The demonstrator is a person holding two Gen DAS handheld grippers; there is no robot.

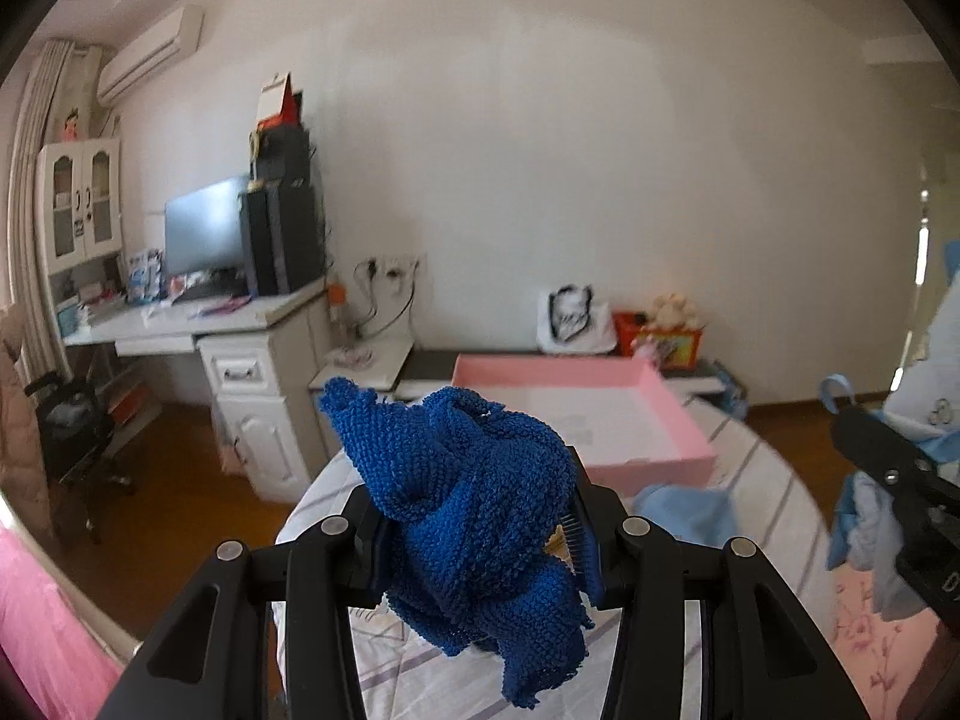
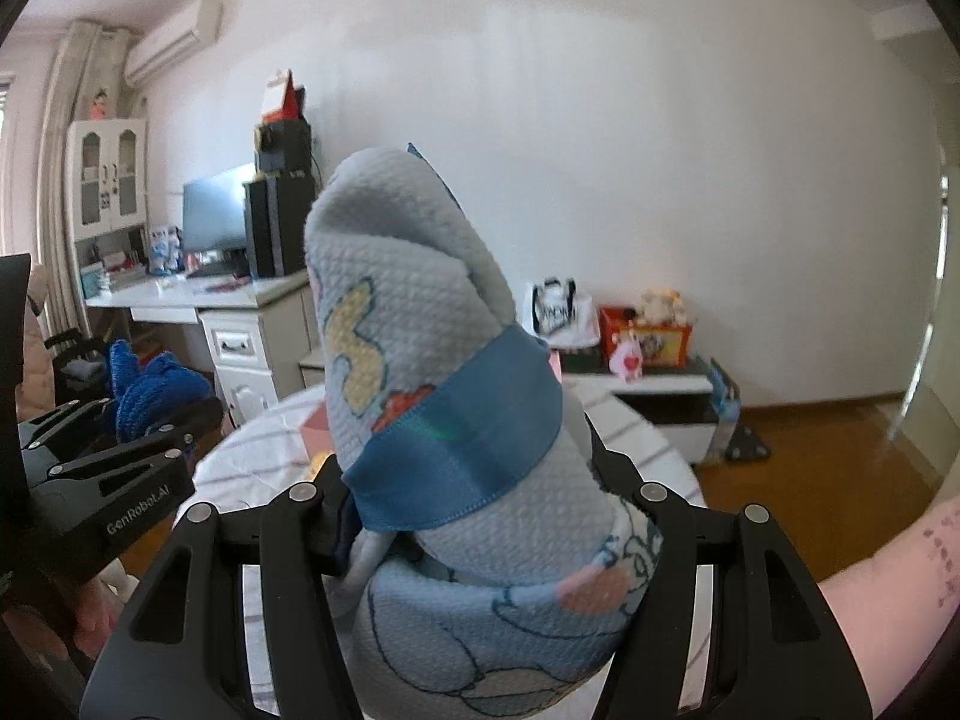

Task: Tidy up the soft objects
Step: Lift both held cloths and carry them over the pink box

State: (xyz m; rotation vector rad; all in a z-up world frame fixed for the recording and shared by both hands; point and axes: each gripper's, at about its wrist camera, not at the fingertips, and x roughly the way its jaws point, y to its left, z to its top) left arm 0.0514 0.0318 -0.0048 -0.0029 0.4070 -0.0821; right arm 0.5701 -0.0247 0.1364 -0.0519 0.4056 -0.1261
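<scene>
Between the fingers of the left gripper (image 1: 474, 540) sits a bunched dark blue cloth (image 1: 474, 516), pinched by both jaws and held up in the air; one corner pokes up to the gripper's upper left, and a loose end hangs below the fingers. Straight ahead of it and a little to its right lies a shallow pink tray (image 1: 678, 450), its near rim and right wall plain to see, its white floor bare as far as the cloth lets one see. The tray rests on a striped sheet (image 1: 768, 480), whose rounded edge drops away on the gripper's left to a brown floor (image 1: 180, 516). A pale blue cloth (image 1: 690, 510) lies on the sheet just before the tray's near corner.

To the right, the right gripper (image 2: 474, 516) is clamped on a rolled light blue towel (image 2: 420, 330) with a darker satin band across it. The roll stands up and leans left, filling the middle of that view and hiding what lies straight ahead. Its lower end bulges out beneath the fingers. The left gripper, with its blue cloth, shows at that view's left edge, apart from the towel.

Beyond both grippers, open air reaches to a white wall (image 1: 570, 150); a desk (image 1: 180, 324) stands far left.
</scene>
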